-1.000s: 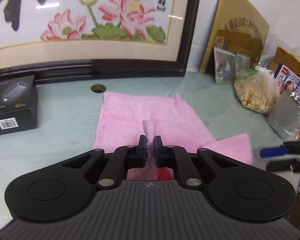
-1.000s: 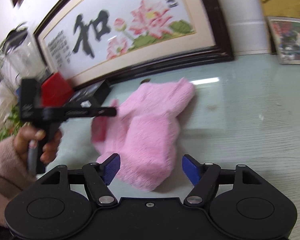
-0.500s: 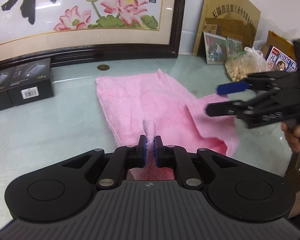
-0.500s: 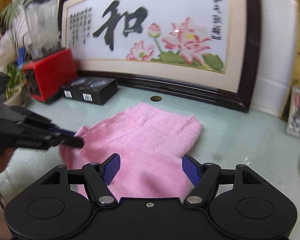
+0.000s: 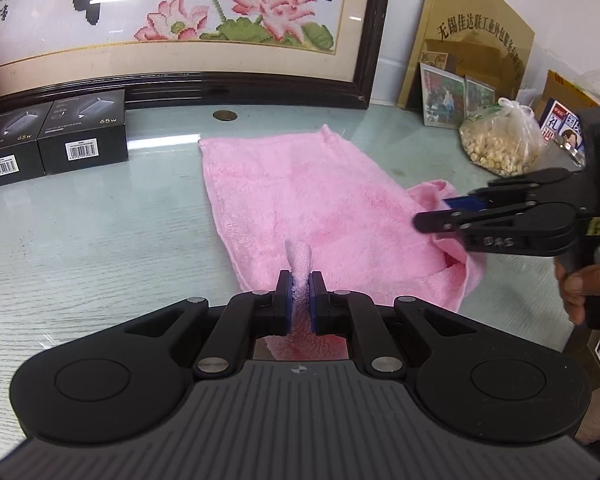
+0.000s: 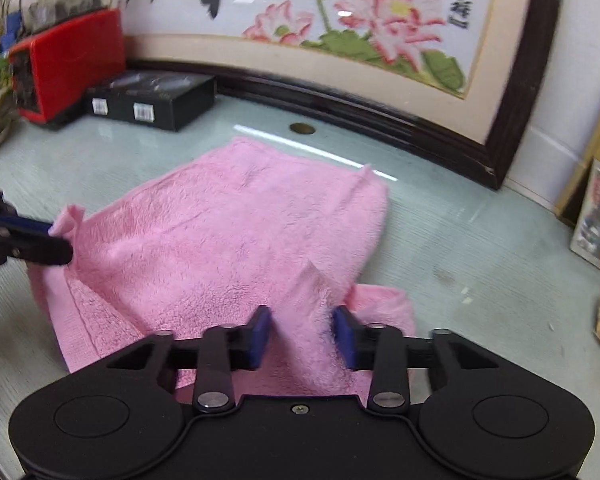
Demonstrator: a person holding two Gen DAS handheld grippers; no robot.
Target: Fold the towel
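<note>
A fluffy pink terry towel [image 5: 308, 204] lies partly spread on the pale green, glossy wood-grain tabletop [image 5: 100, 236], its far edge flat and its near corners lifted off the surface. The black plastic left gripper [image 5: 300, 300] is clamped tight on one near corner, a small cone of ribbed pink hem poking up between its blue pads. The right gripper [image 6: 302, 334], of the same black build with blue-faced fingers [image 6: 260, 332], has just been closing; a thick bunch of pile sits between its jaws, and its pads look pressed against the cloth on both sides. Seen from the left wrist, that gripper reaches in from the right at the towel's crumpled right corner, with a hand [image 5: 588, 284] around its handle. Behind the towel stand two matte black cardboard boxes [image 5: 52, 140] with barcode labels, a dark-framed cross-stitch picture of pink lotus flowers [image 5: 228, 12], and a knotted clear plastic bag of pale nuts [image 5: 500, 140].
</note>
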